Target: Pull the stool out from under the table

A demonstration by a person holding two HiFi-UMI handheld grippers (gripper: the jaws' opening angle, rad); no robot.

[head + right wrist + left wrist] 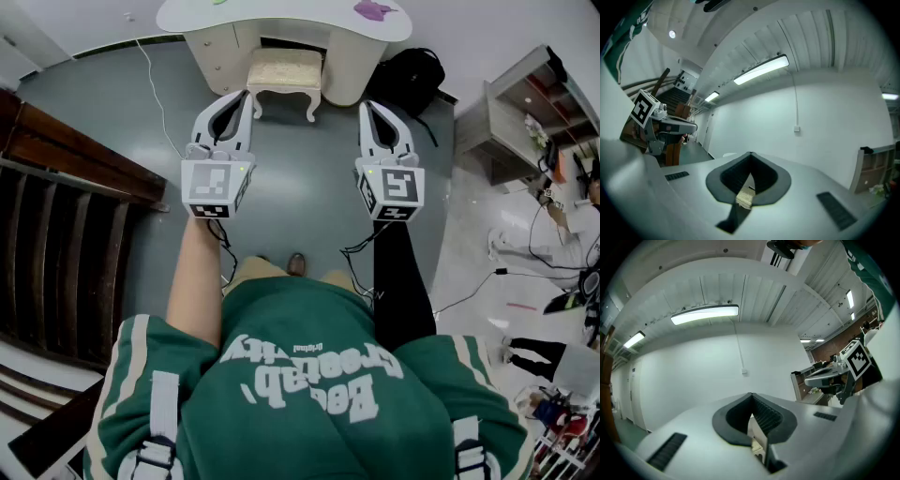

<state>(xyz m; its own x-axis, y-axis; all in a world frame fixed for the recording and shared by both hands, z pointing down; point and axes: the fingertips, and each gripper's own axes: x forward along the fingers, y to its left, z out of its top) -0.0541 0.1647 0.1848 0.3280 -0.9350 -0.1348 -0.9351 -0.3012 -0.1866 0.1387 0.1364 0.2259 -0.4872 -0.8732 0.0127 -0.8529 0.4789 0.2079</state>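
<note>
The stool is seen at the top of the head view, set in the kneehole of a white dressing counter. Its cream upholstered seat is tucked partly beneath the counter top, while the front edge of the seat and the two curved white front legs stand out over the grey-green floor. A purple item lies on the counter top at its right end.

The left tool is held low in front of the person and pointed toward the stool's front left corner; its tips are near that corner, but it cannot be told whether they touch it. The right tool is held level with it on the other side, just off the stool's right front leg and apart from it. Both tools are clenched with nothing gripped — in the left gripper view and the right gripper view the ribbed black pads are seen pressed together, tip to tip, and only a white wall and a ribbed ceiling with a strip light are shown beyond them. The left tool is carried on a bare forearm, the right on an arm in a black sleeve.

A black backpack is slumped on the floor against the counter's right side. A dark wooden staircase fills the left edge, a shelf unit stands at the right, and a thin white cable trails across the floor left of the counter.
</note>
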